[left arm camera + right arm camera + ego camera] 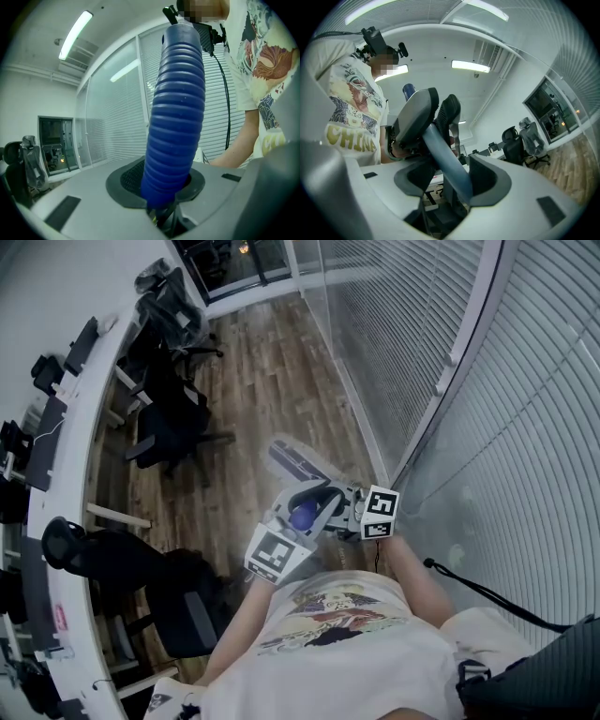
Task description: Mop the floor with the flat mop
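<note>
Head view: flat mop stood in front of the person's chest. Its mop head (298,463), blurred, was low over the wooden floor (253,371), near the foot of the glass partition with blinds (525,409). I could not tell whether it touched the floor. The handle's top end, a blue ribbed grip (302,517), sat between the two marker cubes, left (278,554) and right (380,512).

Left gripper view: left claw (164,187) was clamped on the ribbed grip (176,117), with a dark pad pressing on each side. The grip rose nearly upright through the frame, its top leaning slightly right. The claw pointed roughly level toward the partition.

Right gripper view: right claw (452,183) was closed on the mop's pale pole (445,164). The pole ran up and left from between the pads into the left claw. This claw tilted upward, with ceiling lights (471,65) filling the top of its view.

Arm pose, head view:
- Both elbows were bent.
- Left forearm (239,615) came up from lower left and right forearm (412,577) from lower right.
- They converged, so the two claws met close together just ahead of the printed T-shirt (328,634).
- The left claw held higher on the handle and the right one below it.

Surroundings: black office chairs (169,432) stood along a long curved white counter (70,427) at the left, well apart from the mop.
</note>
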Motion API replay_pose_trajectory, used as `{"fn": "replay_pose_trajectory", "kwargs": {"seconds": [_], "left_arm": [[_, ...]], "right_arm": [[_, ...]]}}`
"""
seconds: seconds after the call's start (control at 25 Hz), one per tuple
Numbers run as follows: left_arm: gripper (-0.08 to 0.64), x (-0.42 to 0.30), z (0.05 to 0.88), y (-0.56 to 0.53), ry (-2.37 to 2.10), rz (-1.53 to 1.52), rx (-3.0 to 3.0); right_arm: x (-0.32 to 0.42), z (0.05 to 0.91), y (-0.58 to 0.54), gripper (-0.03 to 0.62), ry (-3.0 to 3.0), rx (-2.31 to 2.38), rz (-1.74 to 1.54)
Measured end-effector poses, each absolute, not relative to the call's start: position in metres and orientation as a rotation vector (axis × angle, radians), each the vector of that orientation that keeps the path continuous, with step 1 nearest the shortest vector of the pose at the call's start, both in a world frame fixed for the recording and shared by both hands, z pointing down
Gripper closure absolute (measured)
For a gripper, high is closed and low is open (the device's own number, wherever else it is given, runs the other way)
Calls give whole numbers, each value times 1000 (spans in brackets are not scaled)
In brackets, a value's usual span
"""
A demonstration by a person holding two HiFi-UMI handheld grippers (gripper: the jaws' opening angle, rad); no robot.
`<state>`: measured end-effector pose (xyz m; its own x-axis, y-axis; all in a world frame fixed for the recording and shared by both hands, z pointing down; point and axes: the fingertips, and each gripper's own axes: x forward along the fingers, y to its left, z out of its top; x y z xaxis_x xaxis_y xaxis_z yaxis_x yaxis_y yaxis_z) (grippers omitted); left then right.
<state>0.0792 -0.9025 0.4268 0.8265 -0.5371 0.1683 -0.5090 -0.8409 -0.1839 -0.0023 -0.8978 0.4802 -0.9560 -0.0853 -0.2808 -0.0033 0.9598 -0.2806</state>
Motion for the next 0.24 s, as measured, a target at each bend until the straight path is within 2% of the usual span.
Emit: {"fn": "replay_pose_trajectory", "kwargs": {"seconds": [0.24], "left_arm": [[476,90,424,-911,806,-327,-2883]], "right_arm": [[8,476,-907,370,2810,-64,-403]]}}
